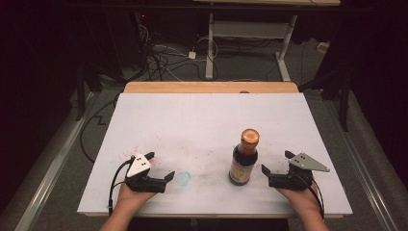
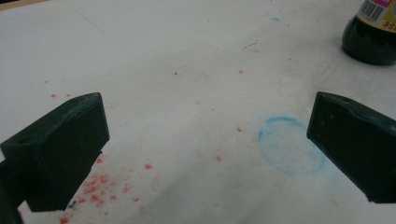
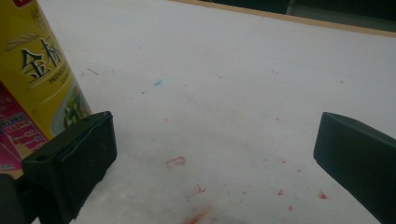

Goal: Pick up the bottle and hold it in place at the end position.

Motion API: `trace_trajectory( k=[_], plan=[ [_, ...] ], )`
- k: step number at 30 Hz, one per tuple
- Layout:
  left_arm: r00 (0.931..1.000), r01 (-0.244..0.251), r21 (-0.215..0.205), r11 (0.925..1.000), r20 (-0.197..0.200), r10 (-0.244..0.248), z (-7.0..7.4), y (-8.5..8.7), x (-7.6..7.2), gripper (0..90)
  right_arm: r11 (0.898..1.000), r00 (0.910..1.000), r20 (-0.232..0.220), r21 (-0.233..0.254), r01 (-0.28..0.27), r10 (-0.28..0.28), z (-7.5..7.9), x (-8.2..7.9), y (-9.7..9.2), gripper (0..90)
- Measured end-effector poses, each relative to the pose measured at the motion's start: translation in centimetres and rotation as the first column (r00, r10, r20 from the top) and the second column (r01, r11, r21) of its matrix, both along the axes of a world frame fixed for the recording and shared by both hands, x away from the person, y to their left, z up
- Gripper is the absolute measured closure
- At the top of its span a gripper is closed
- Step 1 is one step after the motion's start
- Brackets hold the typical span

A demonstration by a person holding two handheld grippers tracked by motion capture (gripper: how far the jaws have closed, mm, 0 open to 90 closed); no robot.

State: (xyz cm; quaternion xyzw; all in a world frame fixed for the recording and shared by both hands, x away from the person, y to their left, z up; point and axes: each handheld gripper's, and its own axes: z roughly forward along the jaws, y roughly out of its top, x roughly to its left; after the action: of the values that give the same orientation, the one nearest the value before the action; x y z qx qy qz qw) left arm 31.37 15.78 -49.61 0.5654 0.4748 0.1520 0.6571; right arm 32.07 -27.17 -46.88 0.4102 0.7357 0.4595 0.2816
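— How are the two claws sitting right now?

— The left claw is resting low at the near left of the white-topped bench, its black jaws standing wide apart with nothing between them. In the left gripper view, bare bench surface is lying between the jaws, with a faint blue ring stain just inside the right-hand jaw and a scatter of red specks by the left-hand one.

— And the right claw?

— The right claw is lying at the near right, jaws likewise spread wide and gripping nothing. A hand is holding each one from the near edge, and a grey three-cornered plate is sitting on top of the right one.

— Where is the bottle?

— The dark glass sauce bottle with a copper-coloured cap and a yellow and pink label is standing upright on the bench, right of centre, just to the left of the right claw and well apart from the left one. In the right gripper view its label is showing behind the left-hand jaw; whether that jaw is touching it I cannot tell.

— Anything farther out?

— A strip of bare wood is showing along the bench's far edge, and beyond it cables are lying on the floor by a pale table frame.
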Motion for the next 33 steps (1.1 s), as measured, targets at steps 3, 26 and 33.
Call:
trace_trajectory(
  k=[3,26,33],
  plan=[
    [1.0,-0.002,-0.003,1.0,-0.002,0.002,0.0,0.1,0.0,0.0,1.0,0.9999,-0.002,0.013,-0.013,0.013,0.3,-0.6,0.0,0.3],
    [0.9999,-0.007,-0.015,0.9999,-0.01,0.007,0.1,0.2,0.2,0.0,0.986,0.988,0.005,0.06,-0.154,0.154,1.5,-3.0,2.5,0.3],
    [0.9999,-0.008,-0.018,0.9998,-0.012,0.007,0.1,0.2,0.1,0.0,0.976,0.978,0.003,0.063,-0.209,0.209,1.7,-3.2,4.1,0.3]
  ],
)
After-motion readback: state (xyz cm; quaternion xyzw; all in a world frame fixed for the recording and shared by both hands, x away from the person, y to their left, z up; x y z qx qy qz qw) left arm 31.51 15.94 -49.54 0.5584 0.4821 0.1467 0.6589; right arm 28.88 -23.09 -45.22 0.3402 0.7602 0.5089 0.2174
